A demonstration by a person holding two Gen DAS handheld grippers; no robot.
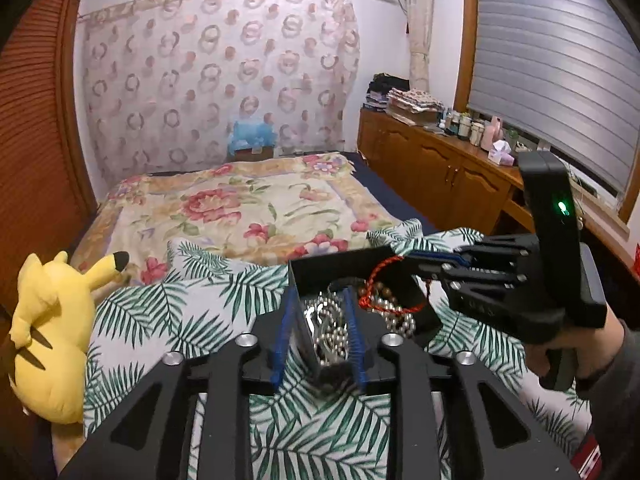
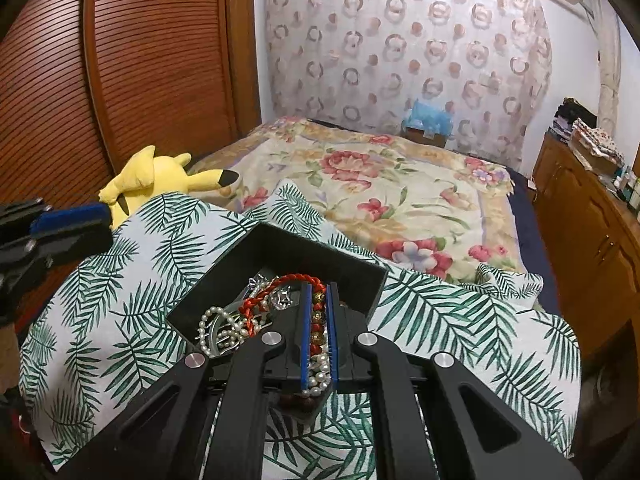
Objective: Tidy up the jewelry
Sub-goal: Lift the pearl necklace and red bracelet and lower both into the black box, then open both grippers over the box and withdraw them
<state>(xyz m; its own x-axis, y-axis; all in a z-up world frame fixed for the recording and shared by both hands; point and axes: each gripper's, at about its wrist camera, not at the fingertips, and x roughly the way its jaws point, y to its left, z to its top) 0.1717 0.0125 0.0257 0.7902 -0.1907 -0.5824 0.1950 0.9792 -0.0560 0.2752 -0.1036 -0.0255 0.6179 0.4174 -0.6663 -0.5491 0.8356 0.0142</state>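
A black open box (image 1: pixel 340 268) (image 2: pixel 280 252) sits on a palm-leaf cloth and holds tangled jewelry: a pearl necklace (image 2: pixel 220 328), a silver ball chain (image 1: pixel 328 320), a red braided cord (image 2: pixel 296 280) (image 1: pixel 380 276) and a bracelet of red and gold beads (image 2: pixel 318 320). My left gripper (image 1: pixel 316 300) is open, its blue-padded fingers straddling the box's near wall above the silver chain. My right gripper (image 2: pixel 318 286) reaches into the box with its fingers nearly closed around the red and gold bead bracelet. The right gripper also shows in the left wrist view (image 1: pixel 432 258), tip at the red cord.
The palm-leaf cloth (image 2: pixel 120 280) lies over a bed with a floral blanket (image 1: pixel 240 208). A yellow Pikachu plush (image 1: pixel 52 328) lies at the left by a wooden louvered wardrobe (image 2: pixel 140 60). A wooden cabinet (image 1: pixel 440 168) with bottles and folded cloth runs along the right.
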